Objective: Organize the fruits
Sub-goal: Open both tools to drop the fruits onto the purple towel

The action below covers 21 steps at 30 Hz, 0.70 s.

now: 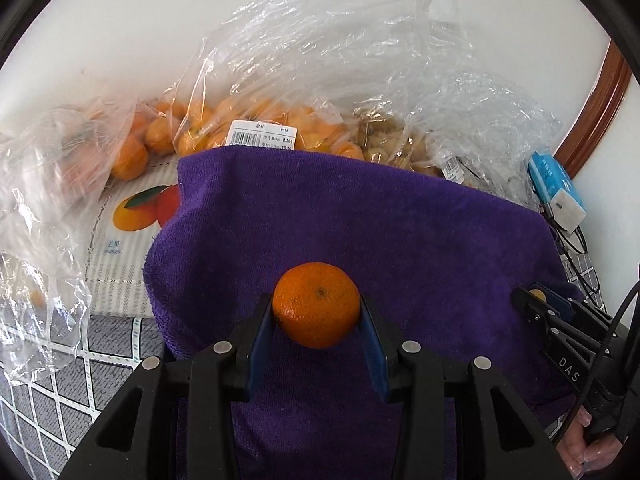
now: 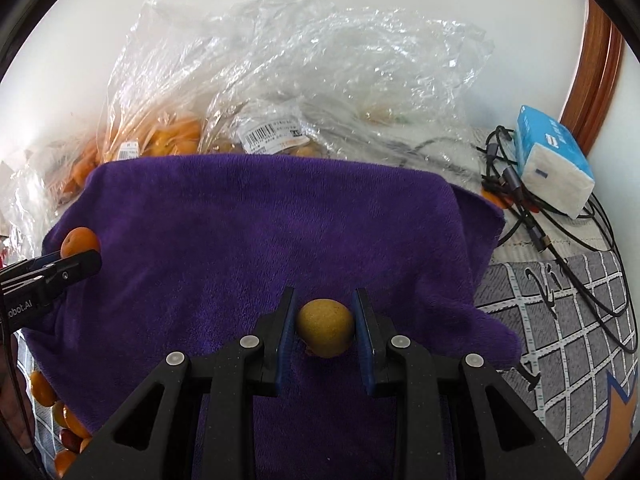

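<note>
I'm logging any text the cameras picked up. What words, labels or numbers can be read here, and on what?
"DAS": side of the right gripper.
"obot.AI", start cut off: body of the left gripper.
"mango", under two Chinese characters: fruit-print mat.
"#114", "0.364": white price label on the bag of orange fruit; the rest is blurred.
Second barcode label: too small.
Blue tissue pack: print unreadable.

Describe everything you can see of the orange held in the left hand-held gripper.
The orange is small, round and bright, with finely dimpled, glossy peel and a dark dot near its middle facing the camera. It looks whole and unpeeled. The left hand-held gripper clamps it between two blue-padded fingers, one on each side. It sits over the purple towel; whether it touches the cloth cannot be told.
</note>
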Tool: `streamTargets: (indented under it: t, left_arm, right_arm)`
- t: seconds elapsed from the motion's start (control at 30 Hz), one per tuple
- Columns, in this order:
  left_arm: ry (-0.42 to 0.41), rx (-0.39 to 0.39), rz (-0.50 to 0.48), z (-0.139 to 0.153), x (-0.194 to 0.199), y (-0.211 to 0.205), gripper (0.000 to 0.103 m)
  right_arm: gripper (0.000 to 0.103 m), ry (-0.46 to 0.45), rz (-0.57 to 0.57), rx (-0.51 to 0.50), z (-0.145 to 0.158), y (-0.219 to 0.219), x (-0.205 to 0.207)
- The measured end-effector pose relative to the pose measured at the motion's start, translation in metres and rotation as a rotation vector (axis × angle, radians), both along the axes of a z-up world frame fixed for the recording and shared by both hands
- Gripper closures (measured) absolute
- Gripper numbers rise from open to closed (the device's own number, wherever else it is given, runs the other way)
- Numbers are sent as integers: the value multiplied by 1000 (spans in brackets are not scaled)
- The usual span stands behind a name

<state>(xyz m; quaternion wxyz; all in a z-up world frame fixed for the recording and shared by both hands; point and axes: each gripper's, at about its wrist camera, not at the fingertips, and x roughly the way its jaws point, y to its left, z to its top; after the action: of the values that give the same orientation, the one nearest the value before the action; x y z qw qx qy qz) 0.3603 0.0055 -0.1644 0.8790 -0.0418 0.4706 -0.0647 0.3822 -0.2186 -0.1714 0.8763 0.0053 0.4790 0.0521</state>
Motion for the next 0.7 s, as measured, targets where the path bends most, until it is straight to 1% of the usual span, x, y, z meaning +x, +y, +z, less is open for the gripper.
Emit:
streamTargets:
  t: [0.23, 0.3, 0.33, 0.37, 0.43, 0.47, 0.5, 0.53, 0.63, 0.7]
  left_arm:
    - [21, 18, -12, -8, 2, -4, 64]
    - [22, 25, -12, -9, 2, -5, 63]
    - [20, 29, -15, -9, 1, -6, 63]
    - [21, 34, -20, -9, 1, -6, 63]
    - [20, 32, -24, -9, 3, -10, 61]
    - [19, 26, -21, -8, 3, -9, 56]
    - [17, 21, -18, -7, 3, -10, 51]
    - [13, 17, -16, -6, 3, -10, 49]
    - [11, 11, -20, 1, 0, -7, 47]
    - [3, 4, -26, 8, -3, -6, 46]
  right_arm:
    - [75, 8, -2, -4, -3, 1, 2]
    - [73, 13, -3, -7, -3, 1, 2]
    - [68, 16, -4, -8, -3, 0, 2]
    - [61, 18, -6, -8, -3, 0, 2]
    - [53, 22, -22, 0, -1, -3, 0]
    - [48, 26, -28, 6, 0, -4, -2]
    - [45, 30, -35, 15, 1, -6, -4]
    - [40, 34, -45, 27, 3, -8, -6]
    - [39, 34, -67, 48, 10, -12, -13]
    - [39, 29, -82, 38, 18, -14, -19]
